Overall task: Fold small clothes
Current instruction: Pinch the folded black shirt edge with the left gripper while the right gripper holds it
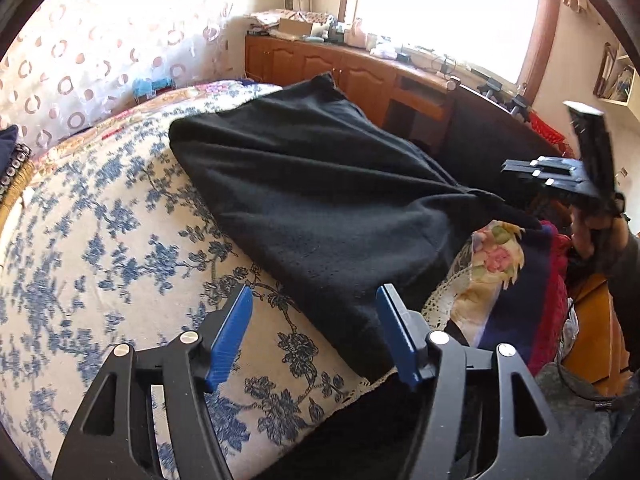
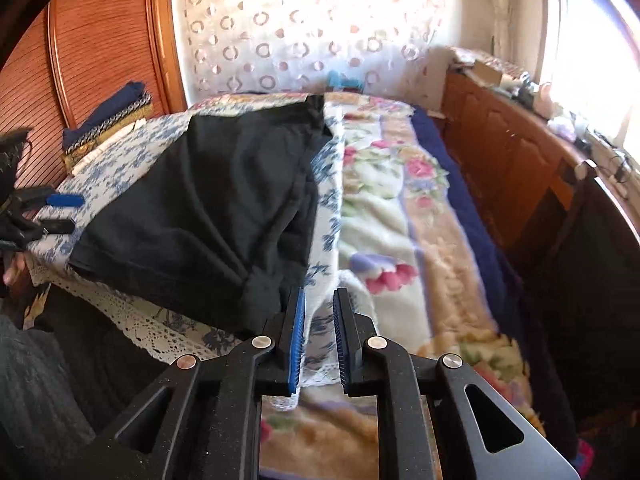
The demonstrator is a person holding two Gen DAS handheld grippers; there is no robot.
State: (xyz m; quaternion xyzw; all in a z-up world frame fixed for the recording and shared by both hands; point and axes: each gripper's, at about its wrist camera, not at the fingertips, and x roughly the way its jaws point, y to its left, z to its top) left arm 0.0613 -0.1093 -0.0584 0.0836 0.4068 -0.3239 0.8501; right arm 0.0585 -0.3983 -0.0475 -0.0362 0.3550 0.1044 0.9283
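A black garment (image 1: 312,192) (image 2: 208,200) lies spread on a blue-flowered white cloth (image 1: 100,240) (image 2: 120,168) over the bed. My left gripper (image 1: 314,332) is open wide at the garment's near edge; its right blue pad (image 1: 396,340) hangs over the black fabric and nothing is pinched. In the right wrist view the left gripper (image 2: 66,212) shows at the far left beside the garment. My right gripper (image 2: 320,336) stands just apart at the garment's other near corner, a narrow gap between its pads and only bedding behind. From the left wrist view the right gripper (image 1: 516,172) hovers by that raised corner.
A flowered blanket (image 2: 400,220) covers the bed to the right of the cloth. Folded clothes (image 2: 108,128) are stacked at the far left corner. A wooden cabinet (image 1: 340,68) (image 2: 500,148) with clutter runs under the window. Red and dark fabrics (image 1: 556,280) hang off the bed's near side.
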